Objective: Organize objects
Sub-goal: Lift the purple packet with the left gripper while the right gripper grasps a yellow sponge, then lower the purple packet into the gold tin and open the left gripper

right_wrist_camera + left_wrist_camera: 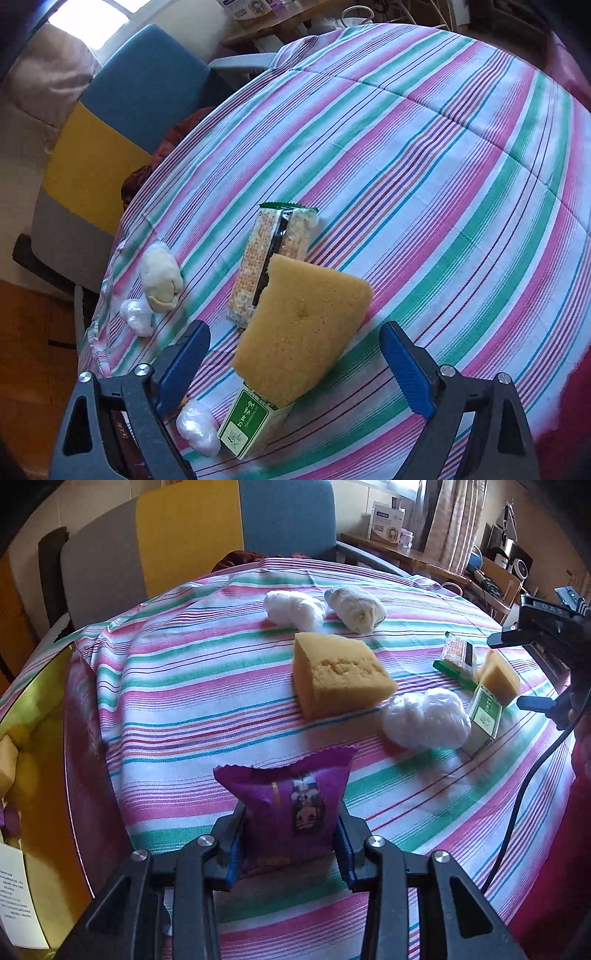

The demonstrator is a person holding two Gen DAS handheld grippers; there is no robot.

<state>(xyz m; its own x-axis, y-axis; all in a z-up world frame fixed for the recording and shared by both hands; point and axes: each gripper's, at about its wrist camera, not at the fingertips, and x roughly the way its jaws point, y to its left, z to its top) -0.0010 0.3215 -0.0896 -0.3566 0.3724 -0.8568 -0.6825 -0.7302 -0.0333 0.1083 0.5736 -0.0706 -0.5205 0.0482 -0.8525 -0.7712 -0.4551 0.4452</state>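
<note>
Purple packet (291, 812) sits clamped upright between the pads of the left gripper (290, 834), its crimped top edge standing above the striped cloth (192, 686). It is a glossy snack pouch with a small printed figure on its front. To the left of the cloth lies a yellow box (40, 760) with sponge pieces and a paper slip inside.

Beyond the packet the cloth carries a large sponge (340, 675), two white bundles at the far edge (293, 605) and (354, 607), and a plastic-wrapped wad (424, 720) just beside a green carton (484, 716).

The right gripper (295, 365) hangs with its jaws spread wide, gripping nothing. A small sponge (303, 332) lies between and below its blue pads (406, 369), touching neither. That wedge leans on the green carton (247, 424) and overlaps one end of a cracker pack (266, 254). The plastic wad (197, 428) rests against the carton's left side, close under the left pad. A blue and yellow chair (122, 110) stands behind the table.
</note>
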